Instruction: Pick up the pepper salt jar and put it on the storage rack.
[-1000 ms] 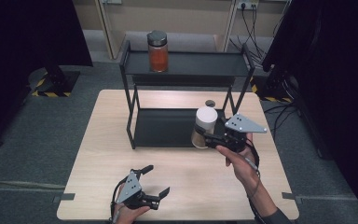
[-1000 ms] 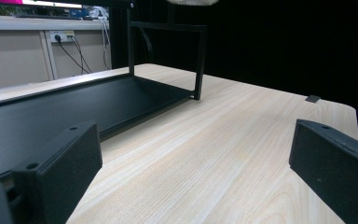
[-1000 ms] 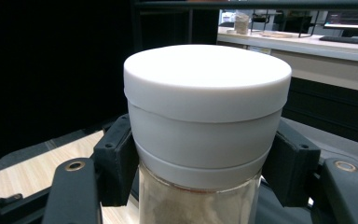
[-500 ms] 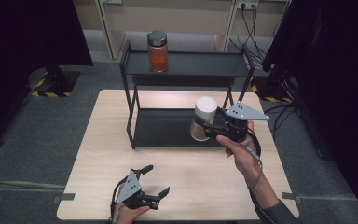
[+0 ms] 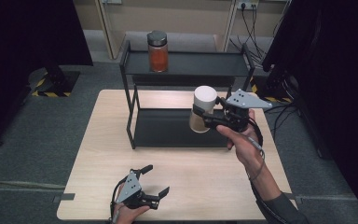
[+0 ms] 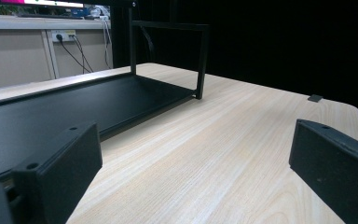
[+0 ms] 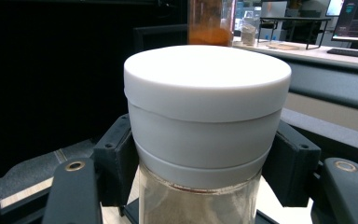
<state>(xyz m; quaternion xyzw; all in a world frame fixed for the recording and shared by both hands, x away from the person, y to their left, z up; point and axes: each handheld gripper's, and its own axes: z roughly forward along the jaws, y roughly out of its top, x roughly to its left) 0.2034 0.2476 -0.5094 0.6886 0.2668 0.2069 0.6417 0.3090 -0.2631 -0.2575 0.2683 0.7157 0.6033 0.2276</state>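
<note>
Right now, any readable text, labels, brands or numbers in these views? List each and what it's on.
No readable text in any view.
White-lidded jar held in the right claw: lid and glass plain, no label showing.
Orange-filled jar on the rack's top shelf: no label legible.
Monitor in the background of the right gripper view: screen content too small and blurred to read.
Yellow-black striped floor marking: pattern only, no words.

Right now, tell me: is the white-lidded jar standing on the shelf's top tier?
No, the right gripper holds the white-lidded jar in the air.
</note>
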